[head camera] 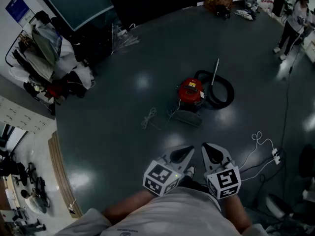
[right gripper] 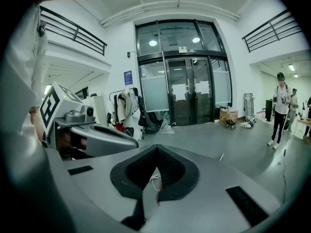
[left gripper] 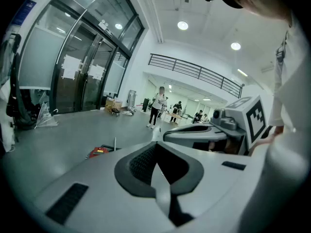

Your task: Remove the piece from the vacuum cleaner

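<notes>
The vacuum cleaner [head camera: 190, 91] stood out on the open middle of the glossy dark-grey floor [head camera: 123, 132], well away from the cluttered left edge and from the glass doors along the far edge. Its body was a squat, rounded red canister with a yellow patch on top. A black ribbed hose [head camera: 220, 90] curled in a loose loop against its right side, touching it. A thin, pale, straight wand [head camera: 215, 72] rose from that loop, its long axis running away from the person and leaning slightly right. On the near side of the canister lay a flat grey oblong floor head [head camera: 189, 118], its long axis across the view, dipping a little to the right (whether it touched the canister could not be told). A thin white cord [head camera: 149, 117] lay in loose loops on the floor just left of the head. Both tools hung at the near edge of the head view, well apart from the vacuum cleaner. The left gripper [left gripper: 156, 148] had smooth grey shells and knurled black pads; its jaws were pressed together at the tips with nothing between them. The right gripper [right gripper: 156, 152], of the same make, was likewise closed tip to tip and empty, both pointing toward the canister.
</notes>
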A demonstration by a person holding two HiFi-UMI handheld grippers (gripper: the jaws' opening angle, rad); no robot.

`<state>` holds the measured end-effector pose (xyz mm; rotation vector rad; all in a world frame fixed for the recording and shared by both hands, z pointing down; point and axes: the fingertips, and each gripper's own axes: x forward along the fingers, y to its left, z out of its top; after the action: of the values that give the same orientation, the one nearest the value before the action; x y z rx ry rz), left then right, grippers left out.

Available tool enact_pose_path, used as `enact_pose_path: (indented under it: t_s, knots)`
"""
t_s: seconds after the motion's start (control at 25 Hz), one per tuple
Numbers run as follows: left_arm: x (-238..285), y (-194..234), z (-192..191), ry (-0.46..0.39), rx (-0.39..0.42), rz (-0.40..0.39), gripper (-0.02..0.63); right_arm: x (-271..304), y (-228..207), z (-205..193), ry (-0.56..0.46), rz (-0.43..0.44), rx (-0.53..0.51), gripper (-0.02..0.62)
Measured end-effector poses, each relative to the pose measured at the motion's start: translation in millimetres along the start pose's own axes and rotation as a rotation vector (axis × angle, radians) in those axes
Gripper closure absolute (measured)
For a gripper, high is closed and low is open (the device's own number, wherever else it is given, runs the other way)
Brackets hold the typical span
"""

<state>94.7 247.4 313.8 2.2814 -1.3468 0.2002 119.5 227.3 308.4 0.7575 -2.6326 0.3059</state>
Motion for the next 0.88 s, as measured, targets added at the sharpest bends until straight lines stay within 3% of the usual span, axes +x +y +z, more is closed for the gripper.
enact_pose_path:
  t_s: [0.6, 0.88]
  knots:
    - [17, -8, 0, 0.017, 0.003, 0.011, 0.600, -5, -14, -6, 0.015, 0.031, 0.009, 0.579]
    - [23, 9, 4, 0.025, 0.002, 0.005, 0.600, 14, -19, -1, 0.007, 0.030, 0.017, 0.580]
